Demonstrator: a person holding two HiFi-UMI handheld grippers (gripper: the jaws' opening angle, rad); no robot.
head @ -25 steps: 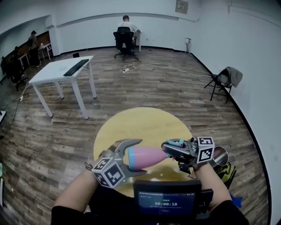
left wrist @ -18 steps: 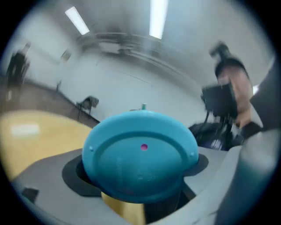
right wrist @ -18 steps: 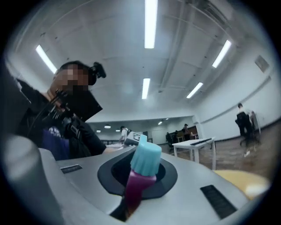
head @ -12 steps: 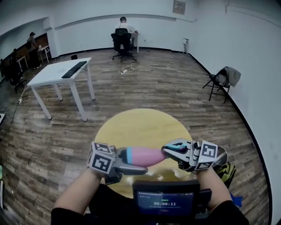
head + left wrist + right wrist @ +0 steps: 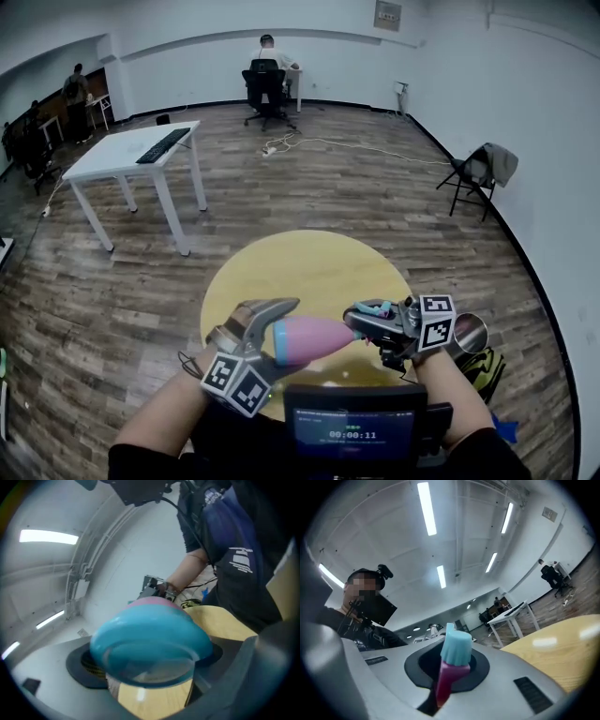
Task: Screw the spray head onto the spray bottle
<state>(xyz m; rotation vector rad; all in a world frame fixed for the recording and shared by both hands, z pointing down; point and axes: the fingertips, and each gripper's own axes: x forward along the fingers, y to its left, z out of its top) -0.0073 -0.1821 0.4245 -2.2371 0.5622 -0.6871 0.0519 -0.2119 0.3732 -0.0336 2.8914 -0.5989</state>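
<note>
**Bottle and spray head held tip to tip over the round table**

Room: wood-plank floor [image 5: 375, 187], white walls.

Round yellow table [image 5: 309, 262] sits directly below the head view. Both grippers hang over its near edge.

White desk [image 5: 112, 155] stands well apart, upper left. A person sits in a black office chair [image 5: 265, 82] at the far wall. A folding chair [image 5: 478, 173] draped with a jacket stands by the right wall.

A dark timer display [image 5: 354, 431] is at the bottom edge, between the forearms.

Spray bottle [image 5: 314, 339]: pink body, blue base, held roughly level in the air, tapered neck pointing right. In the left gripper view its blue base [image 5: 150, 634] fills the frame.

Left gripper [image 5: 278, 337]: jaws clamped across the bottle near its base end, one above and one below. Its marker cube [image 5: 234, 380] faces the camera.

Right gripper [image 5: 367, 321]: jaws closed tight on the spray head [image 5: 373, 307]. In the right gripper view the right gripper [image 5: 450, 670] pinches the head [image 5: 456, 649], a light-blue cap over a magenta part, between its pads.

Neck tip and spray head meet at about mid-table. Contact looks likely, but the head view is too coarse to show whether the threads have engaged.
</note>
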